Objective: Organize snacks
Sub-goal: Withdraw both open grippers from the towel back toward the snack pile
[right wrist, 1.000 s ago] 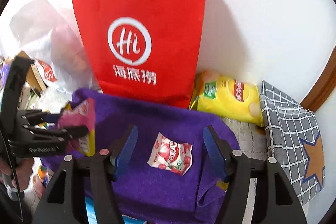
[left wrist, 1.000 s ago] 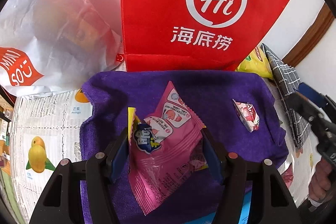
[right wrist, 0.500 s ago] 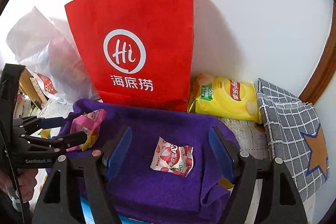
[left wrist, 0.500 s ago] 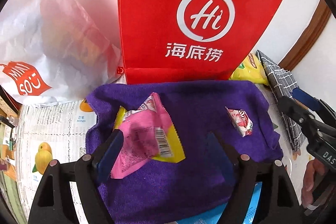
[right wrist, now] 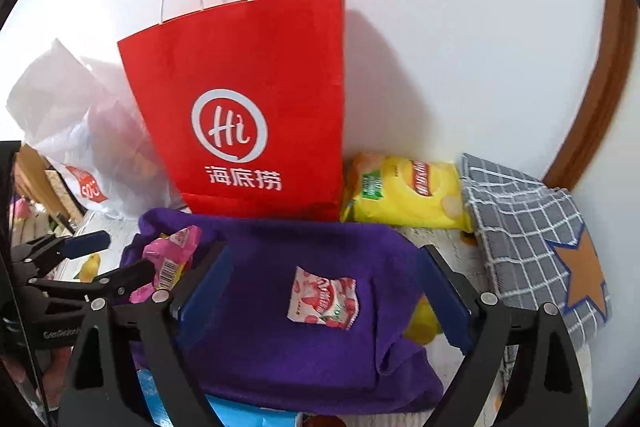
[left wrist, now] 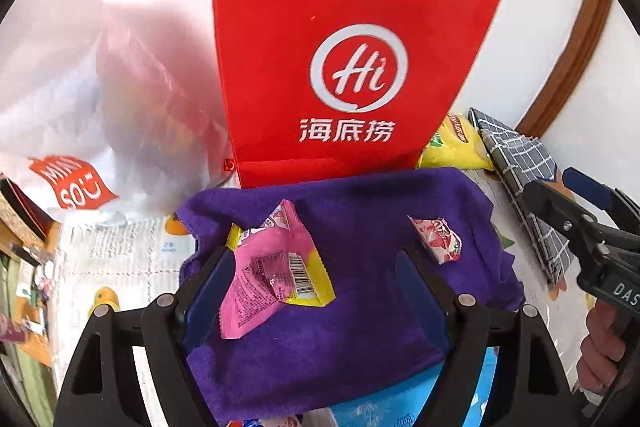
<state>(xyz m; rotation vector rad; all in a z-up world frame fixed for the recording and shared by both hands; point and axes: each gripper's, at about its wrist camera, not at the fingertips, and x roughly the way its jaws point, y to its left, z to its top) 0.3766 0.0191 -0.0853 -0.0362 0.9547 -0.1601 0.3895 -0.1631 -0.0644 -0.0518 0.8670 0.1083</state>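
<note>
A pink and yellow snack packet (left wrist: 272, 267) lies loose on a purple towel (left wrist: 360, 327), leaning by the left finger of my open left gripper (left wrist: 316, 291). It also shows in the right wrist view (right wrist: 168, 259). A small red and white strawberry packet (right wrist: 322, 297) lies on the towel between the fingers of my open right gripper (right wrist: 324, 291), a little ahead of them. It also shows in the left wrist view (left wrist: 438, 241). A red paper bag (right wrist: 248, 123) stands upright behind the towel.
A yellow chips bag (right wrist: 404, 193) lies right of the red bag. A grey checked cloth (right wrist: 532, 239) lies at far right. A white plastic bag (left wrist: 80, 115) sits at left. A blue packet (left wrist: 400, 403) pokes out under the towel's near edge.
My left gripper has opened and let go of the pink packet, which dropped onto the towel and flipped over. Both grippers have drawn back a little.
</note>
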